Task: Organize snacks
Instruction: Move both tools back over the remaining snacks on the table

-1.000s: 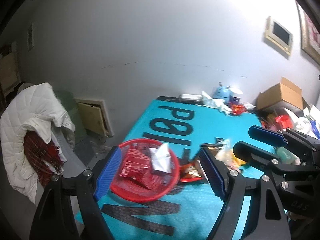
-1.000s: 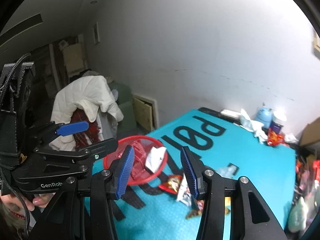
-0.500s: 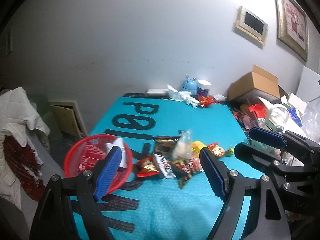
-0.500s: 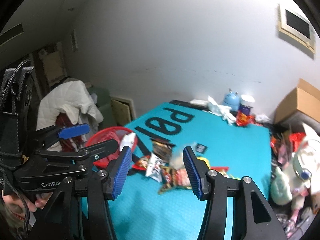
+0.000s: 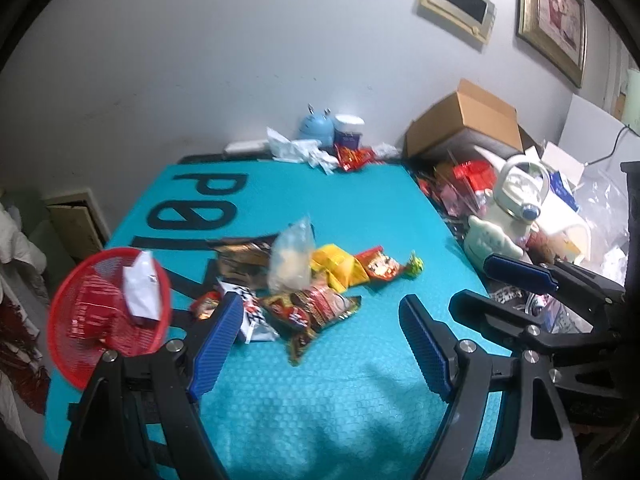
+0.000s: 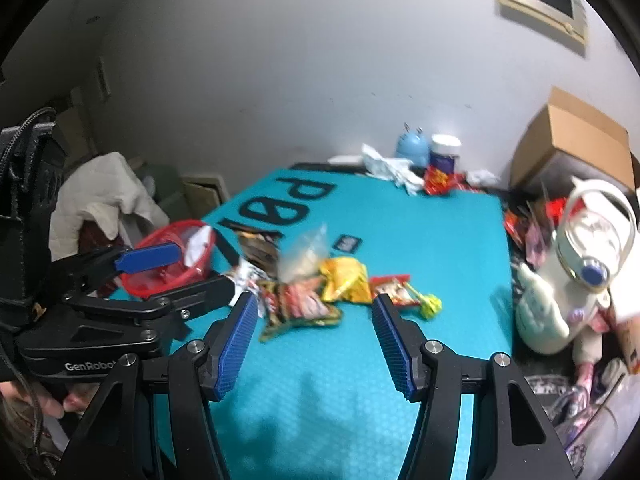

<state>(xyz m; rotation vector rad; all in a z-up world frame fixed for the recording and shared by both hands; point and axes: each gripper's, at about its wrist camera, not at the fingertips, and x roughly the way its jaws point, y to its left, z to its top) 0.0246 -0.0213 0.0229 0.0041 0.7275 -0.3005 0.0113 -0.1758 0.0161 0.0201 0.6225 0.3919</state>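
Both tongs empty: left tongs (image 5: 322, 338) wide open, right tongs (image 6: 314, 340) just opening. Snack packets (image 5: 312, 300) mid-desk (image 5: 360, 400): light, crinkly, slippery; pinch at sealed edge.

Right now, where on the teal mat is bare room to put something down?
The near part of the teal mat, between the snack pile and the fingers, is bare. So is the far stretch before the tissues. Crowded: around the red basket, and the right edge.

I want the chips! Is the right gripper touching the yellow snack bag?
Apart. The right wrist view shows the right gripper open above bare teal mat, with the yellow snack bag lying farther back.
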